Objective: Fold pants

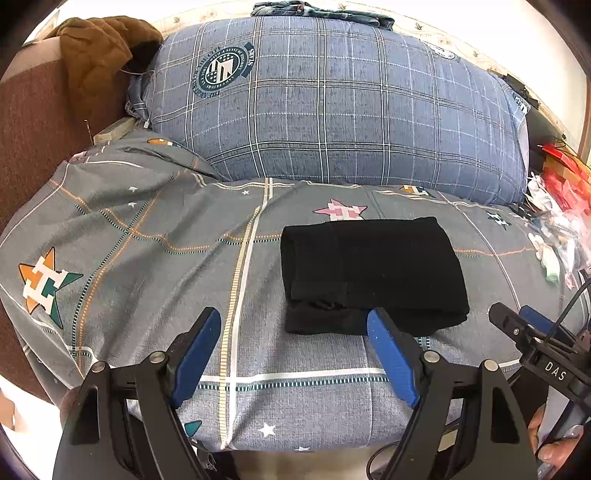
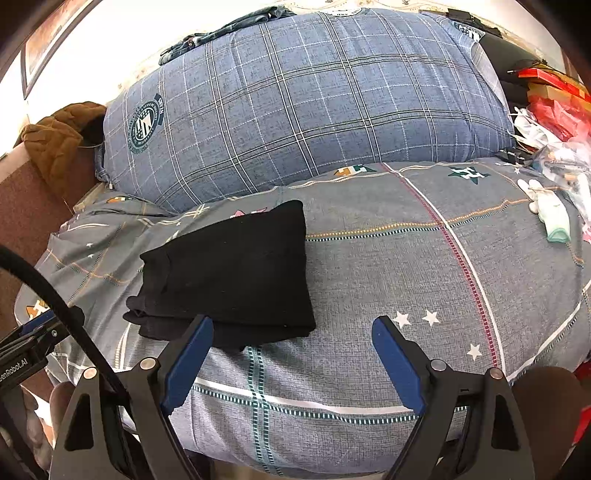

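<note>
The black pants (image 1: 371, 273) lie folded into a compact rectangle on the grey star-patterned bedsheet (image 1: 147, 236). They also show in the right wrist view (image 2: 229, 273), left of centre. My left gripper (image 1: 295, 321) is open and empty, hovering just in front of the pants' near edge. My right gripper (image 2: 293, 330) is open and empty, just in front of the pants' near right corner. The right gripper also shows at the right edge of the left wrist view (image 1: 532, 325).
A large blue plaid pillow (image 1: 332, 107) lies behind the pants. A brown garment (image 1: 99, 55) hangs at the back left over a brown headboard. Red bags and small clutter (image 2: 554, 110) sit at the right. Jeans (image 1: 321, 11) lie beyond the pillow.
</note>
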A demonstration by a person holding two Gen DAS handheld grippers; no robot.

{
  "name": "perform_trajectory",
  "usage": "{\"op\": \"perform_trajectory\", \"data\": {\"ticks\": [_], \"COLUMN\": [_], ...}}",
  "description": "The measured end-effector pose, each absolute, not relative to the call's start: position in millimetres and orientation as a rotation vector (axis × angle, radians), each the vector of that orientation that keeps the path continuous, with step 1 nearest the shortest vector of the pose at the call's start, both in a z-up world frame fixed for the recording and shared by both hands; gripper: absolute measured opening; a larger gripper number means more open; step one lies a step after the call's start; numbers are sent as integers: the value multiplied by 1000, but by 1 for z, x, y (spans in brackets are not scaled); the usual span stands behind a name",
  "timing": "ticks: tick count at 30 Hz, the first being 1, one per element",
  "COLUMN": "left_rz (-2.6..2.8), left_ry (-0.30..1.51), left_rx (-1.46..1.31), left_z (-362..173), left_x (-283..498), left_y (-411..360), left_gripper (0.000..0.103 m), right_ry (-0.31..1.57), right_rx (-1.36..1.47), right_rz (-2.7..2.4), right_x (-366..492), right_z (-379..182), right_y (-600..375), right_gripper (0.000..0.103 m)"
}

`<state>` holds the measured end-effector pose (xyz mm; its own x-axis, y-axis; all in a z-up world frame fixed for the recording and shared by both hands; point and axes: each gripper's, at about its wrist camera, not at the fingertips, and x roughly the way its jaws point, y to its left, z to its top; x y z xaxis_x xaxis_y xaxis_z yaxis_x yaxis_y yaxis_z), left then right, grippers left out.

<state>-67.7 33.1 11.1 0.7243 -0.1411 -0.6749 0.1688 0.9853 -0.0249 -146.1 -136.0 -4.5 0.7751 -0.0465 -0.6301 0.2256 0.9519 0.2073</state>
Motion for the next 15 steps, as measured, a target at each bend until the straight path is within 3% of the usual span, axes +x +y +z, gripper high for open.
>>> {"op": "perform_trajectory", "data": {"ticks": [15], "left_rz": [-158], "left_ry": [707], "left_rx": [51], "left_z": [14], "left_x": [-75], "left_y": [30], "left_gripper": [81], "right_ry": [637], "right_rx": [273], "right_rz": [-173], "right_x": [-153], "right_z": [3], "right_y": [-139], "right_gripper": [91]}}
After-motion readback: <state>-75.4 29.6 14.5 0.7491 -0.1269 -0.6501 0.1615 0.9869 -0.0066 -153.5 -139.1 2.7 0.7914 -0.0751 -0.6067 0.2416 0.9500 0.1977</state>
